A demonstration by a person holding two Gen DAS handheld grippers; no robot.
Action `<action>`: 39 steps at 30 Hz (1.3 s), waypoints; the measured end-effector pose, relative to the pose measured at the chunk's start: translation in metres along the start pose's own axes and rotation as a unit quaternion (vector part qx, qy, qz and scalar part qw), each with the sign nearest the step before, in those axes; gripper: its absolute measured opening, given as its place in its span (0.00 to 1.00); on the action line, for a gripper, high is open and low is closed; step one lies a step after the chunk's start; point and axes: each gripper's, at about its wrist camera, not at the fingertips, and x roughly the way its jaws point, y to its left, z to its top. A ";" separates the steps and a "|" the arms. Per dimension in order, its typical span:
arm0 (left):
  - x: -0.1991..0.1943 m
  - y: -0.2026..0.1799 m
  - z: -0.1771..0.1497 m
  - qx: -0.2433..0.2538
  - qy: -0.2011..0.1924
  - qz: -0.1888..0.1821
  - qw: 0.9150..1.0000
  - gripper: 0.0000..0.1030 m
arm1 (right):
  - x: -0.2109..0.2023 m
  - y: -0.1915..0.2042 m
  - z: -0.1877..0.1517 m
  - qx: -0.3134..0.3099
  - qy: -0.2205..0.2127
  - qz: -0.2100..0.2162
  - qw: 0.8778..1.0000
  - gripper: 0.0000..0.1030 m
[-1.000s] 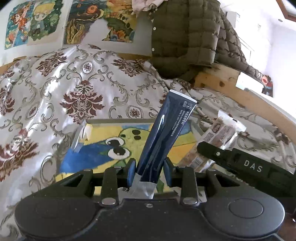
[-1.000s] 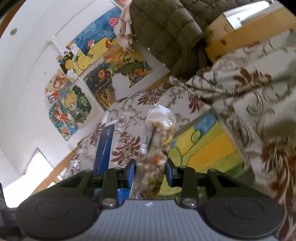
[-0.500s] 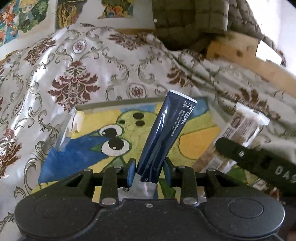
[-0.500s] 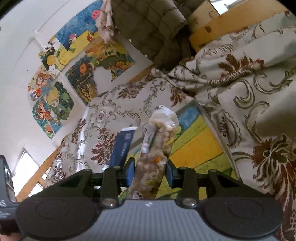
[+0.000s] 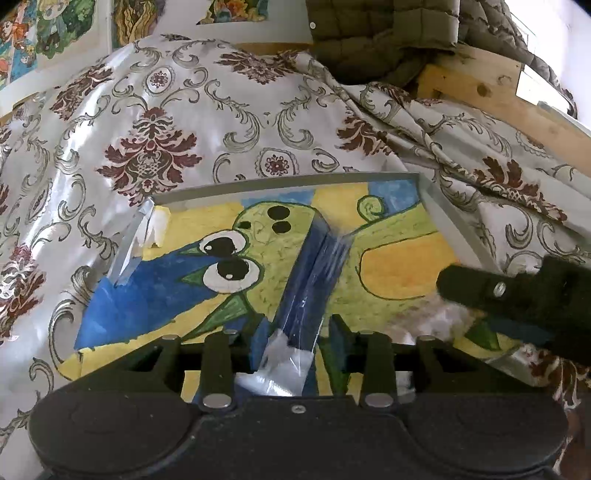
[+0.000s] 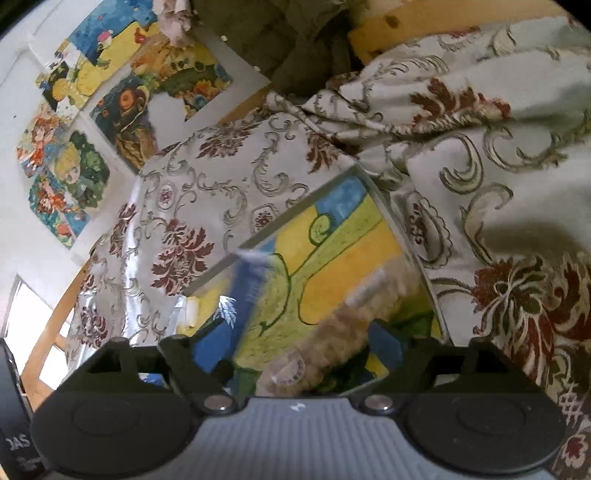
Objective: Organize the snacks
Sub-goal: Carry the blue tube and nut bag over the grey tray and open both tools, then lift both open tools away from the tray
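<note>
A shallow clear tray (image 5: pixel 288 181) with a yellow, blue and green cartoon picture on its floor lies on the patterned cloth. My left gripper (image 5: pixel 295 332) is open over the tray. A dark blue stick packet (image 5: pixel 314 273) lies blurred between its spread fingers. My right gripper (image 6: pixel 291 343) is open too. A clear packet of mixed nuts (image 6: pixel 332 343) lies blurred between its fingers, over the tray's (image 6: pixel 384 214) right part. The blue packet (image 6: pixel 251 288) shows left of it. The right gripper's black body (image 5: pixel 517 291) shows at the right of the left wrist view.
A cream cloth with dark red floral pattern (image 5: pixel 155 155) covers the surface around the tray. An olive quilted jacket (image 5: pixel 380 33) hangs over a wooden frame (image 5: pixel 480 85) at the back. Drawings (image 6: pixel 122 110) hang on the wall.
Both grippers came down over the tray and opened. The blue packet and the nut packet have left the fingers' grip and are blurred, dropping towards the tray floor.
</note>
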 end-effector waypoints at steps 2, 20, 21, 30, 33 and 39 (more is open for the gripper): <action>-0.003 0.002 -0.002 -0.001 -0.001 -0.002 1.000 0.44 | -0.006 0.004 0.003 -0.004 -0.002 -0.001 1.000 0.90; -0.111 0.027 -0.028 -0.067 -0.121 0.049 0.989 0.99 | -0.075 0.037 0.002 -0.101 -0.071 -0.010 0.992 1.00; -0.119 0.029 -0.031 -0.071 -0.128 0.049 0.988 0.99 | -0.079 0.041 0.000 -0.114 -0.078 -0.013 0.990 1.00; -0.186 0.043 -0.070 -0.110 -0.172 0.066 0.977 0.99 | -0.130 0.075 -0.038 -0.214 -0.140 -0.030 0.966 1.00; -0.206 0.049 -0.088 -0.104 -0.183 0.080 0.974 0.99 | -0.145 0.079 -0.055 -0.230 -0.152 -0.034 0.961 1.00; -0.236 0.066 -0.126 -0.099 -0.184 0.101 0.973 0.99 | -0.170 0.090 -0.100 -0.271 -0.156 -0.058 0.948 1.00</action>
